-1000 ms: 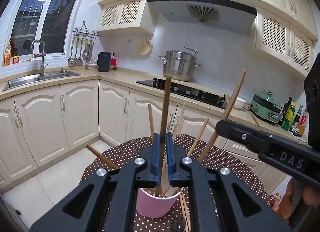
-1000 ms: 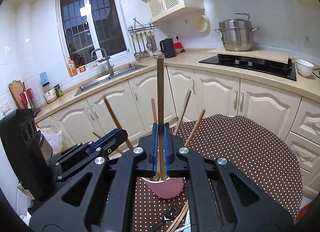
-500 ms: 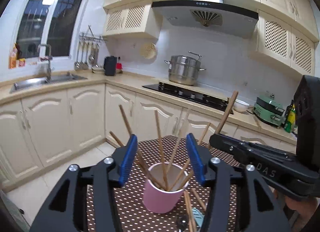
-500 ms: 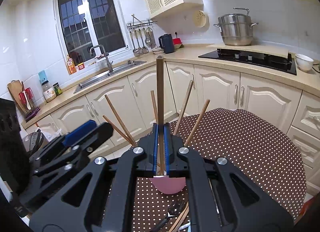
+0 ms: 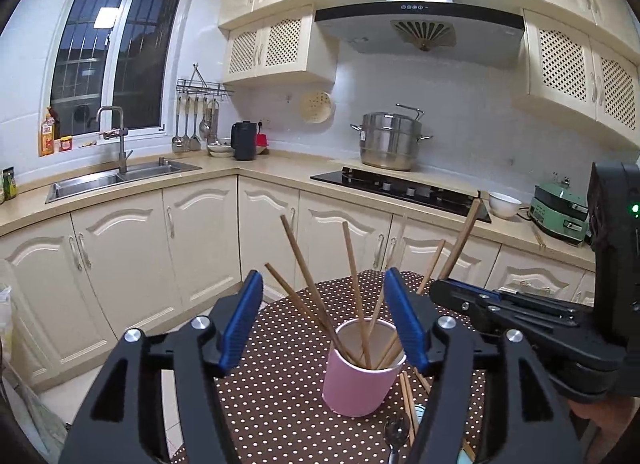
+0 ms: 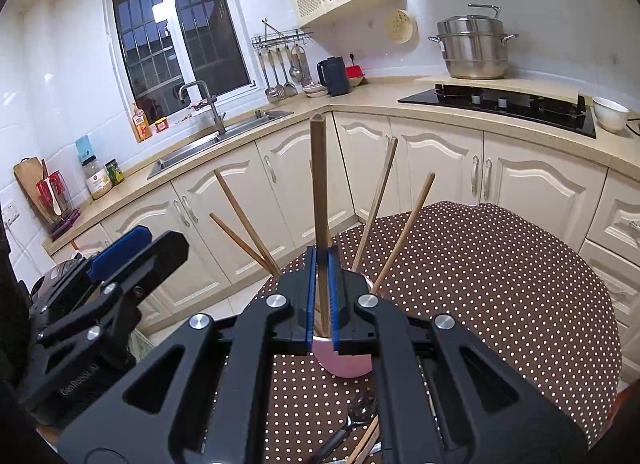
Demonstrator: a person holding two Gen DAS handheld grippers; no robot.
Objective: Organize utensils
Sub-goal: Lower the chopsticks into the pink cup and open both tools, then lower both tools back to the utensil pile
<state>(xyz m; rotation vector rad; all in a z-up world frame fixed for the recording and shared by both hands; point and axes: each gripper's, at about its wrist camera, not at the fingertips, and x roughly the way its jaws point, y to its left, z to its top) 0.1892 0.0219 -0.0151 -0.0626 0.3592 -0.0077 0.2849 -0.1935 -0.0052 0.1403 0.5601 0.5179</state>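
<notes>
A pink cup (image 5: 360,376) stands on the brown polka-dot table (image 5: 288,384) and holds several wooden chopsticks (image 5: 354,288). My left gripper (image 5: 324,324) is open and empty, just behind and above the cup. My right gripper (image 6: 323,300) is shut on one upright wooden chopstick (image 6: 319,184) directly over the cup (image 6: 344,364); it also shows from the side in the left wrist view (image 5: 460,296). A metal spoon (image 6: 356,416) and loose chopsticks (image 6: 368,440) lie on the table in front of the cup.
The round table (image 6: 500,304) extends right of the cup. Cream kitchen cabinets (image 5: 120,256), a sink (image 5: 112,176) and a black stove with a steel pot (image 5: 390,144) lie beyond.
My left gripper has opened, let go of its chopstick into the cup and drawn back. My right gripper still holds its chopstick over the cup.
</notes>
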